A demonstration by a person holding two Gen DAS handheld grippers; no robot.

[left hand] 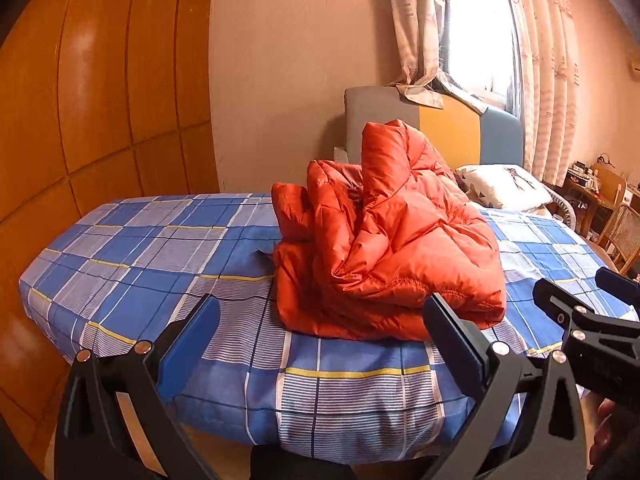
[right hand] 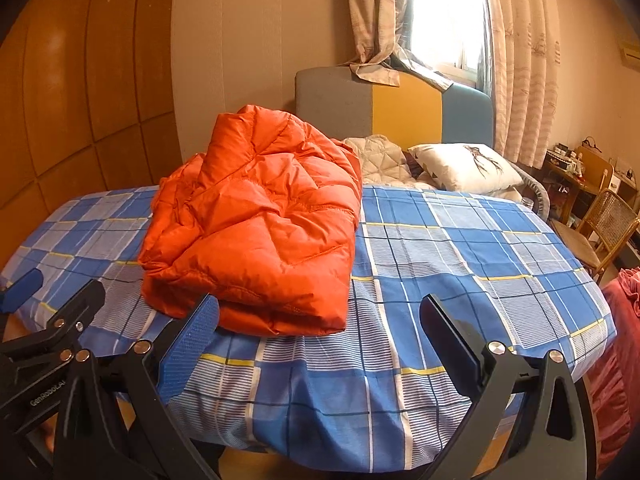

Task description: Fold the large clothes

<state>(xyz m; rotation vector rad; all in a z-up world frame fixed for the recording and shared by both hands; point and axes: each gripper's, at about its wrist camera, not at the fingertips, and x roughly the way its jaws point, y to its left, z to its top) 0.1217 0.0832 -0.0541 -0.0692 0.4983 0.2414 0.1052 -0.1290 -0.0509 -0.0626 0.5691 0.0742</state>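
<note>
- Looking along the left gripper [left hand: 320, 344], its jaws spread wide and empty, the orange puffer jacket [left hand: 384, 240] lies bundled in rough folds on the checked bed [left hand: 160, 248]; folding seems nearly done.
- From the right gripper [right hand: 320, 344], jaws likewise spread on nothing, the jacket [right hand: 256, 224] sits compact but lumpy; perhaps only flattening is left.

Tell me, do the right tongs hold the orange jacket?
No, the right tongs stand open and empty near the jacket on the bed.

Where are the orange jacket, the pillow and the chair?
jacket [right hand: 256, 232], right wrist view, on the puffy top of the pile.
pillow [right hand: 464, 168], right wrist view, on its white middle, by the dark print.
chair [right hand: 612, 216], right wrist view, on the woven back.
</note>
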